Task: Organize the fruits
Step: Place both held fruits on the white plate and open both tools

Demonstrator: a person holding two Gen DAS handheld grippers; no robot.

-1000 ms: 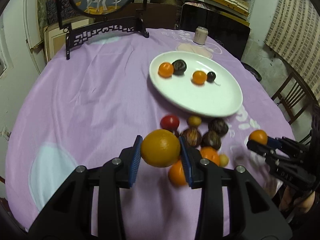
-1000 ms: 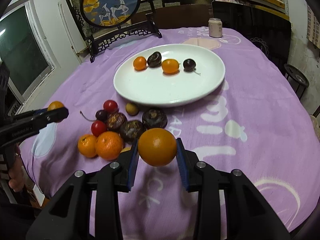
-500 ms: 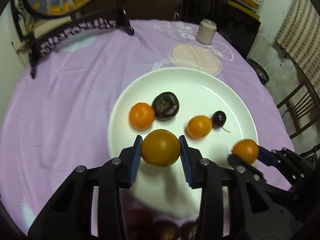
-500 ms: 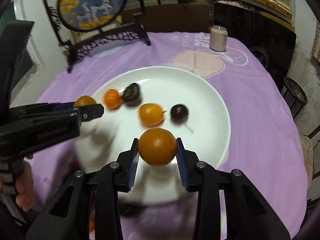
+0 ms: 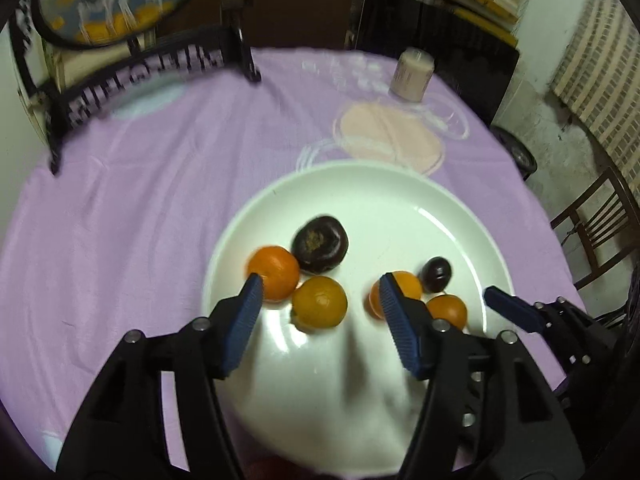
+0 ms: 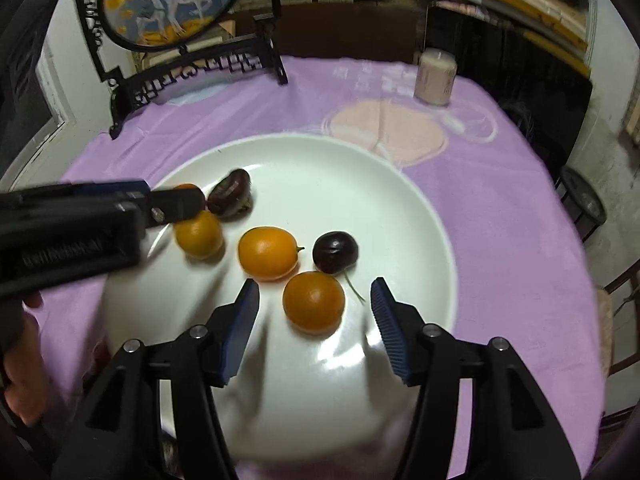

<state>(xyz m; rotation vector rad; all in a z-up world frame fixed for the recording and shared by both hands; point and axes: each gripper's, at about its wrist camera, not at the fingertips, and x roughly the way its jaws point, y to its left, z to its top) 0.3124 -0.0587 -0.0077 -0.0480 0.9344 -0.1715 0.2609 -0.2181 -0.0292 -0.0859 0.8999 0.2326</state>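
A white plate (image 5: 460, 216) (image 6: 400, 184) on the purple cloth holds several fruits. My left gripper (image 5: 320, 294) is open over it; an orange (image 5: 319, 302) lies loose on the plate between its fingers, beside another orange (image 5: 276, 266) and a dark wrinkled fruit (image 5: 319, 243). My right gripper (image 6: 314, 300) is open too, with an orange (image 6: 313, 302) lying free between its fingers. A kumquat (image 6: 267, 253) and a dark cherry (image 6: 334, 251) lie just beyond it. The left gripper shows in the right wrist view (image 6: 176, 204), the right gripper in the left wrist view (image 5: 504, 306).
A black carved stand with a round painted screen (image 6: 172, 4) stands at the table's far left. A pale cylindrical can (image 6: 435, 76) stands at the far right. A wooden chair (image 5: 596, 228) is beyond the table's right edge. More fruit lies under the near rim, mostly hidden.
Both grippers moved forward over the plate, lowered and opened. Each let go of its orange, and both oranges now lie on the plate.
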